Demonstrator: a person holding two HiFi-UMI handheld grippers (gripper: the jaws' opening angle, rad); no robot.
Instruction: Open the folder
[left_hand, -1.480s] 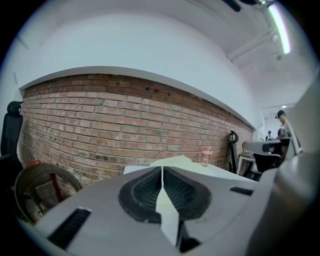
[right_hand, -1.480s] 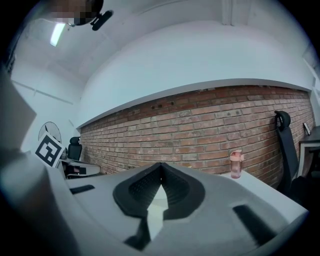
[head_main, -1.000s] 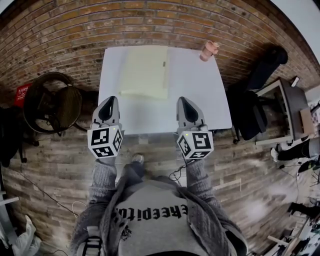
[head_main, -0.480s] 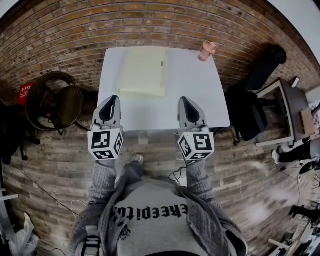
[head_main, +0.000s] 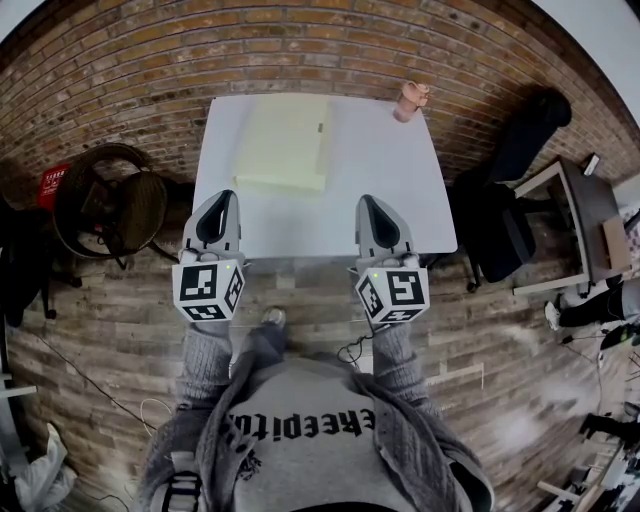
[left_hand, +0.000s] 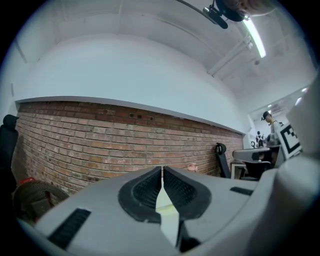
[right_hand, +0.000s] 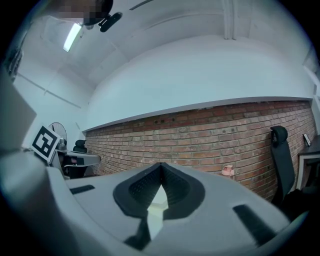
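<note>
A pale yellow folder (head_main: 284, 141) lies closed and flat on the far left part of a white table (head_main: 380, 190), near the brick wall. My left gripper (head_main: 220, 199) hovers at the table's near edge, short of the folder, its jaws shut with nothing between them. My right gripper (head_main: 368, 203) is level with it over the near right of the table, also shut and empty. In the left gripper view a sliver of the folder (left_hand: 165, 202) shows past the closed tips of that gripper (left_hand: 162, 170). The right gripper view shows its tips (right_hand: 160, 166) meeting.
A pink cup-like object (head_main: 409, 101) stands at the table's far right corner. A round wicker chair (head_main: 105, 200) sits left of the table, a black office chair (head_main: 505, 190) and a grey desk (head_main: 580, 215) to the right. Brick wall (head_main: 320, 45) runs behind.
Both grippers stay shut and nearly still. The table and folder have shifted slightly left and farther away in the head view.
</note>
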